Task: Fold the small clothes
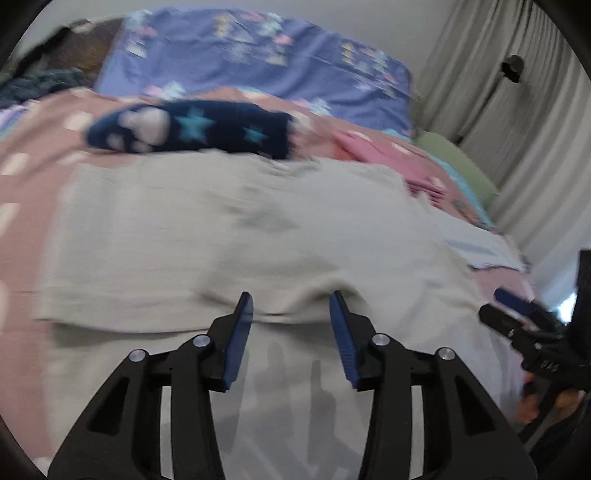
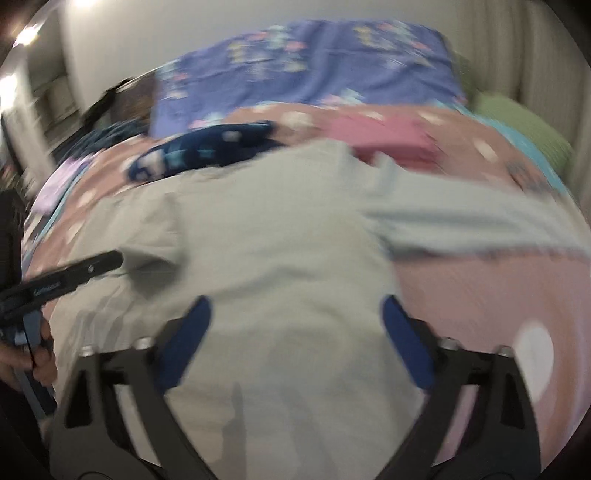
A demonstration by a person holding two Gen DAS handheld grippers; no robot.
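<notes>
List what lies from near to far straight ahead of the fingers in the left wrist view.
left gripper → pale grey garment → navy star-print sock → pink spotted bedcover → purple patterned pillow → wall

Black left gripper (image 1: 291, 306), blue pads, silver screws

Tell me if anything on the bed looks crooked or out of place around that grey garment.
Nothing looks damaged. The grey garment lies mostly flat on the pink bedspread, one sleeve sticking out sideways, unfolded. A navy star-patterned piece lies loose beyond it.
</notes>
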